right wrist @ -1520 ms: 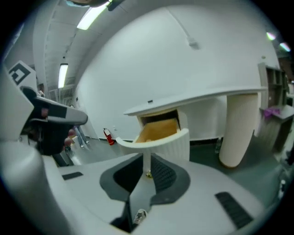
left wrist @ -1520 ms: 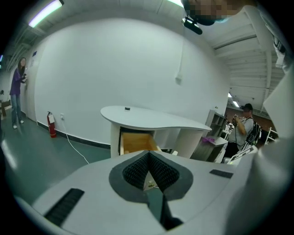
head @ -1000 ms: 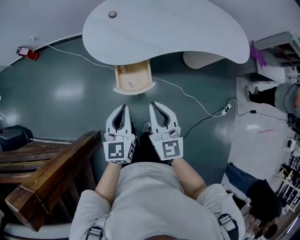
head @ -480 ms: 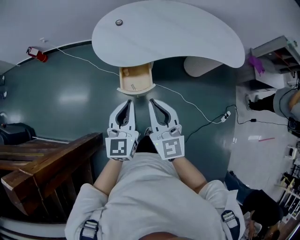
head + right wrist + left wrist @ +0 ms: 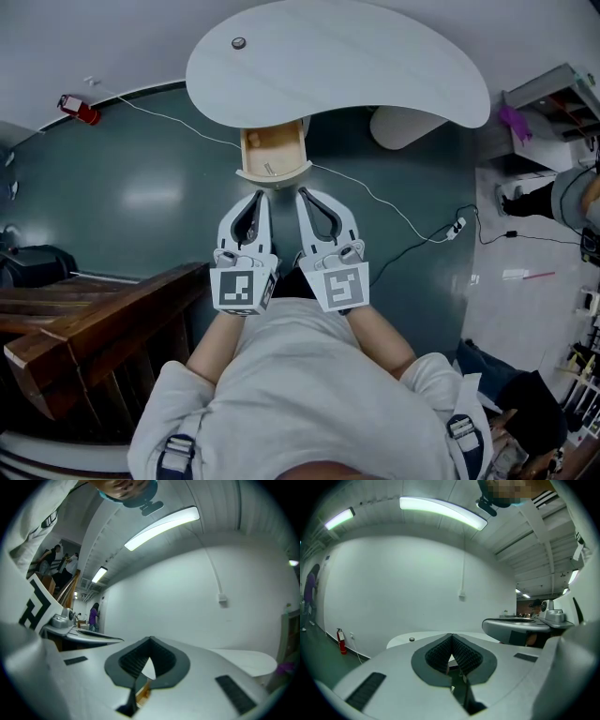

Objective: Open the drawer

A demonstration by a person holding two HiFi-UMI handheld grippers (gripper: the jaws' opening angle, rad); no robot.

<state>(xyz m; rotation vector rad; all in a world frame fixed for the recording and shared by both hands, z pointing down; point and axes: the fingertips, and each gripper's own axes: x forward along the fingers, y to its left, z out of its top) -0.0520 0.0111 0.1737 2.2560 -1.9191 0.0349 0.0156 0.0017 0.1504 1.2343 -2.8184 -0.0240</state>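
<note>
In the head view a wooden drawer (image 5: 272, 150) stands pulled out from under the white curved table top (image 5: 356, 66), with a small pale item (image 5: 269, 170) inside it. My left gripper (image 5: 256, 197) and right gripper (image 5: 306, 195) are held side by side just short of the drawer's front. Both are shut with nothing between the pads. In the left gripper view the jaws (image 5: 451, 637) meet over the table top (image 5: 405, 641). The right gripper view shows its tips (image 5: 150, 639) together, with a sliver of the drawer's wood (image 5: 143, 693) below them.
A dark wooden stair structure (image 5: 94, 328) fills the lower left. A white cable (image 5: 375, 192) runs over the green floor to a power strip (image 5: 457, 223). A red fire extinguisher (image 5: 77, 110) sits by the far wall. Shelving (image 5: 553, 94) stands at the right.
Both grippers have risen together and now sit closer to the drawer's front in the picture. Both stay shut. The drawer stays pulled out.
</note>
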